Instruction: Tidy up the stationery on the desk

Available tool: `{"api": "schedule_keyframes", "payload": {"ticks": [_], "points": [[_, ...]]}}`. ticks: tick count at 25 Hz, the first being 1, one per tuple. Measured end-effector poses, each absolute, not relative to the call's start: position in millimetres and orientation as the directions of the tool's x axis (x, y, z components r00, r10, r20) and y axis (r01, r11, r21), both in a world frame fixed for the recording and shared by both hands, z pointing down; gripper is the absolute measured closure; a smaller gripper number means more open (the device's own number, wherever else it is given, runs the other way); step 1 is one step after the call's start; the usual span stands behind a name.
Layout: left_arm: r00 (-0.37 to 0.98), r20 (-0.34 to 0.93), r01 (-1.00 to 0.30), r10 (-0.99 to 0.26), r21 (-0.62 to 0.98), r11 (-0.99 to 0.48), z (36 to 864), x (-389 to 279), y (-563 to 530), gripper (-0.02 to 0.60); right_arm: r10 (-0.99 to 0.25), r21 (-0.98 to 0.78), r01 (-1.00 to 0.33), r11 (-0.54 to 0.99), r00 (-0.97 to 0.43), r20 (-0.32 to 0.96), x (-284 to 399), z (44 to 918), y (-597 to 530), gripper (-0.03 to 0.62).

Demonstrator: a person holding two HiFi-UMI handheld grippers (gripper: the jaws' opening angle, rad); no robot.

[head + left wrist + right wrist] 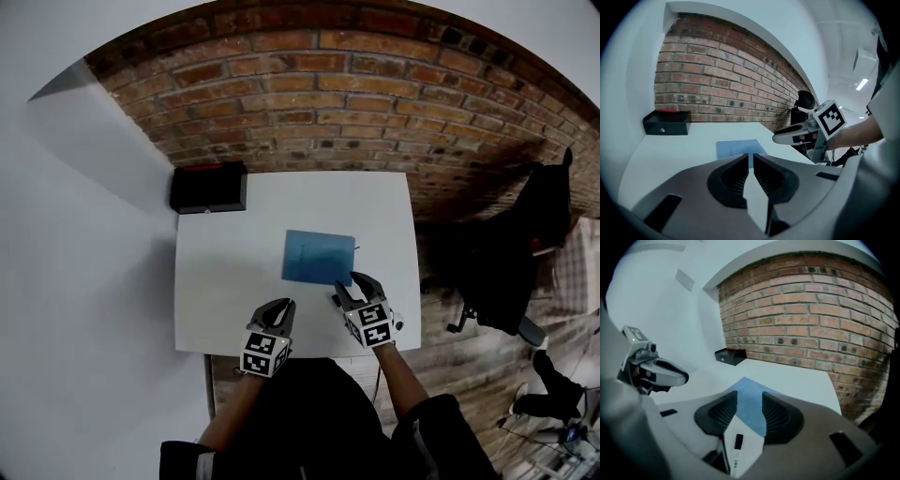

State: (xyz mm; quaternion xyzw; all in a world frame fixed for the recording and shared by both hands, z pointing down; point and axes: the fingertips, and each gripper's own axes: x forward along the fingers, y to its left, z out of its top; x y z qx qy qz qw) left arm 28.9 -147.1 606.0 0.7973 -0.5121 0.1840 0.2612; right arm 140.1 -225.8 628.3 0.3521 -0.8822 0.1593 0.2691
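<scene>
Blue notebook (319, 257) lies flat mid-frame on the white counter (225, 291) in the head view, a black box (208, 188) at its upper left corner, contents hidden. Left gripper view: the left hand-held gripper (751, 158) idles, jaws drawn together on nothing. Right gripper view: the right hand-held gripper (750, 395) holds jaws apart over a white pen (737, 448) at lower centre, seemingly to take it.

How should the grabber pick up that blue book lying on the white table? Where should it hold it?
Best guess: its near edge, coming in low from the person's side with the right gripper, which is open and closest. The blue book lies flat on the table, so only a thin edge offers a pinch: one of the fingers slides under, the other presses on top.
</scene>
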Motion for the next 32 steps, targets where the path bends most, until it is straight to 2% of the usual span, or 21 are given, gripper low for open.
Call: {"api": "schedule_keyframes", "payload": {"ticks": [2,5,9,10,11,12,16,20,28,32], "points": [[0.392,0.571,-0.92,-0.721,0.234,-0.315,613,30,-153,0.555,-0.482,-0.059,-0.643,0.763,-0.628,0.611,134,635,-237,0.428],[0.364,0.585,-0.931,-0.725,0.232,-0.281,625,29,-163,0.475,-0.414,-0.029,-0.561,0.827,-0.643,0.645,124,643,-255,0.422],[0.354,0.593,-0.929,-0.723,0.31,-0.2,636,34,-171,0.414,-0.32,0.004,-0.428,0.904,-0.668,0.672,108,649,-271,0.422],[0.361,0.591,-0.921,-0.721,0.349,-0.175,640,37,-173,0.39,-0.286,0.016,-0.375,0.927,-0.679,0.676,103,650,-273,0.422],[0.367,0.592,-0.911,-0.717,0.385,-0.148,644,40,-174,0.318,-0.252,0.035,-0.314,0.949,-0.683,0.685,97,651,-274,0.421],[0.368,0.597,-0.903,-0.712,0.412,-0.121,649,43,-174,0.29,-0.22,0.057,-0.255,0.965,-0.679,0.7,92,652,-275,0.416],[0.351,0.621,-0.877,-0.701,0.48,-0.014,670,48,-173,0.276,-0.117,0.092,-0.073,0.993,-0.645,0.755,76,666,-281,0.407],[0.308,0.627,-0.827,-0.716,0.548,0.124,684,47,-181,0.275,-0.054,0.102,0.045,0.994,-0.608,0.792,67,680,-294,0.405],[0.178,0.693,-0.778,-0.699,0.534,0.331,706,54,-200,0.276,0.02,0.035,0.083,0.996,-0.575,0.818,65,713,-318,0.404],[0.168,0.717,-0.775,-0.676,0.52,0.359,719,65,-209,0.276,0.025,0.015,0.068,0.998,-0.557,0.83,66,729,-330,0.404]]}}
